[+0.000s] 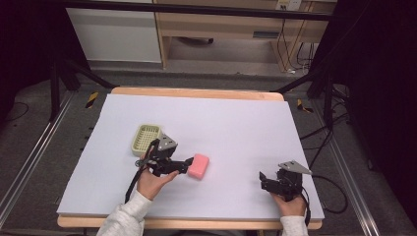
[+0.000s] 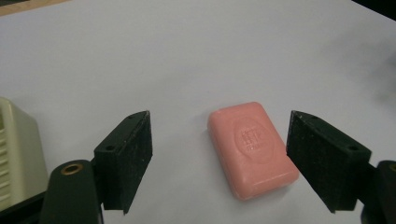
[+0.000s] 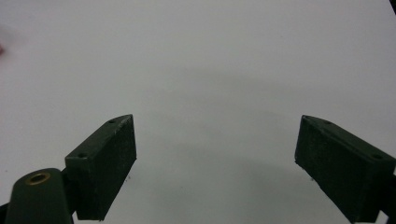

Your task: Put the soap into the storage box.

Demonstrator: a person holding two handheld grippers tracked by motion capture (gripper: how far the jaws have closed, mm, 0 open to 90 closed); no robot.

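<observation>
Stamped lettering on the soap point(image 2: 252, 148) is too blurred to read in the left gripper view; the dish point(image 2: 14, 154) is cut off at that view's left edge, only a cream slatted corner showing. A pink smear at the far left edge of the right gripper view cannot be identified. Count: one pink soap bar, one pale green slatted dish, two grippers, two hands, one table point(image 1: 236, 128) under a white sheet. Left gripper point(image 1: 189, 163), held by the left hand point(image 1: 152, 183), points right at the soap, jaws spread wide; the bar lies flat on the sheet between them, close to the right jaw, contact unclear, not clamped. The dish sits just behind this gripper. Right gripper point(image 1: 263, 178), in the right hand point(image 1: 290, 204) near the table's front right, well apart from the soap, has jaws wide apart over bare sheet, holding nothing.
</observation>
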